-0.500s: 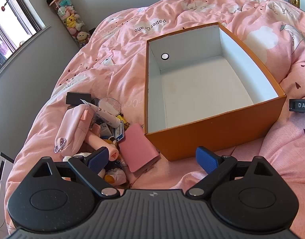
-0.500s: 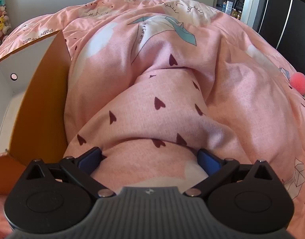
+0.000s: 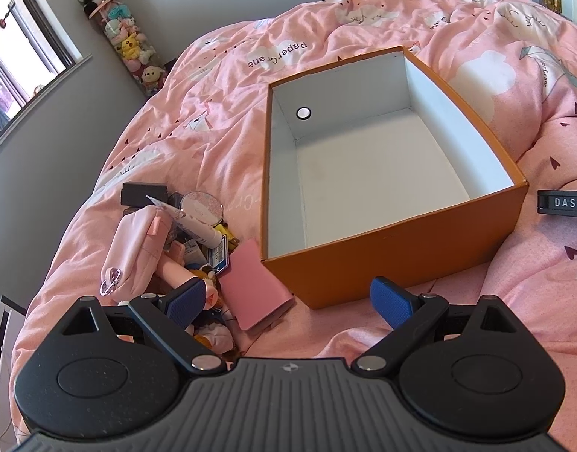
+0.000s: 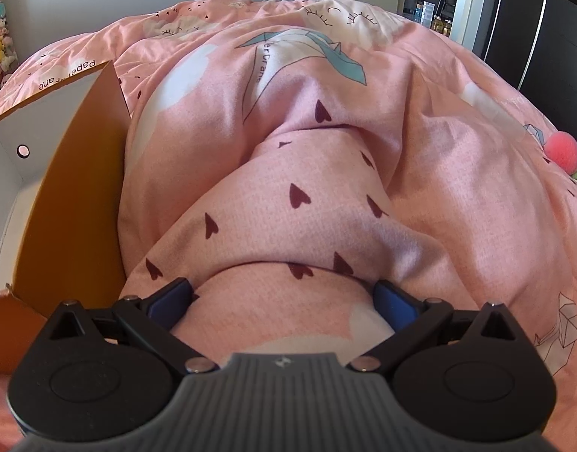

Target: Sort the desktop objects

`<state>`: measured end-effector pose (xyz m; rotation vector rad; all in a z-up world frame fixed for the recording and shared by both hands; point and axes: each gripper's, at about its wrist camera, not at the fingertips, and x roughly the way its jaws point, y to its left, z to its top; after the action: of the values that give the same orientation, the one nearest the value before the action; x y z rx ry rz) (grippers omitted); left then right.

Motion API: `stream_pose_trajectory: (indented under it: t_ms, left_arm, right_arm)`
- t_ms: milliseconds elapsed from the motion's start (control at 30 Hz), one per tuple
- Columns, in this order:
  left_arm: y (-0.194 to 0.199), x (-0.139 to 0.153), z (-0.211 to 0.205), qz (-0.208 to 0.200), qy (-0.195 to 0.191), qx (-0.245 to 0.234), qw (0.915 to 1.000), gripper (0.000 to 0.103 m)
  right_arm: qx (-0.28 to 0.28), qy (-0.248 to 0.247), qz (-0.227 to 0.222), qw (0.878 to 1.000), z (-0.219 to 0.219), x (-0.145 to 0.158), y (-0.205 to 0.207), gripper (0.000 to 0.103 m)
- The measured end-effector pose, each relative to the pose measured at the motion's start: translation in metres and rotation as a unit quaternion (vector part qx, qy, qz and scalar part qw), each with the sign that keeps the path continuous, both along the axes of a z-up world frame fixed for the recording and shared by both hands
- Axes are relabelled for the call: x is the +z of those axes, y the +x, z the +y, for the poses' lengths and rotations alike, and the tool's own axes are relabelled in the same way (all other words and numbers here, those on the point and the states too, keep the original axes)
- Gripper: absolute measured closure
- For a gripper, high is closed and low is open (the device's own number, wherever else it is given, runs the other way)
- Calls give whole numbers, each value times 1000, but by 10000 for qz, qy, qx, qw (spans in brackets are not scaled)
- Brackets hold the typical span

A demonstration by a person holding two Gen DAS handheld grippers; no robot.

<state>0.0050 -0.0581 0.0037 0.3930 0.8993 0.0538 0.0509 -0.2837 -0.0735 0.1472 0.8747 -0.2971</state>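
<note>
An orange cardboard box (image 3: 397, 260) with a white inside sits open on a bed under a pink duvet (image 3: 220, 120) printed with clouds, hearts and paper cranes. Nothing lies in the box; a small round hole shows in its far wall. To the left of the box, on the duvet, is a heap of small things: a pink zip pouch (image 3: 136, 252) lying on its side, a pink flat case (image 3: 256, 290) with its far corner just beside the box's near left corner, a round compact (image 3: 202, 207) with a pale glittery lid, a white tube (image 3: 196, 228) lying across the heap, a black rectangular block (image 3: 143, 194) at the far end, and a blue-and-white card (image 3: 217, 258) tucked among them; other small bits below are too jumbled to tell. The left gripper (image 3: 288, 303) hangs above the near edge of the bed, tilted downward, its blue-padded fingers (image 3: 186, 303) spread wide with nothing between them; the left finger overlaps the heap in the view, the right one sits in front of the box's near wall. A black tag reading DAS (image 3: 563, 203) shows at the right edge. By the wall, a tall clear tube of soft toys (image 3: 128, 43) stands topped by a panda. In the right wrist view, the right gripper (image 4: 284, 301) also points down, fingers (image 4: 168, 301) spread wide, straddling a raised fold of the duvet; whether the pads touch the cloth cannot be told. The box's orange side wall (image 4: 73, 196) stands to its left, and a pink pompom (image 4: 563, 150) lies far to the right.
</note>
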Motion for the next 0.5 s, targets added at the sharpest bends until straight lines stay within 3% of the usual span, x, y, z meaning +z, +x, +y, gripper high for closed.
stream_pose_trajectory:
  t_ms: [500]
  left_arm:
    - [-1,0,1,23,-87,-5,10000,0]
  right_arm:
    - [3,-1,-2,10000,1,-1,0,0]
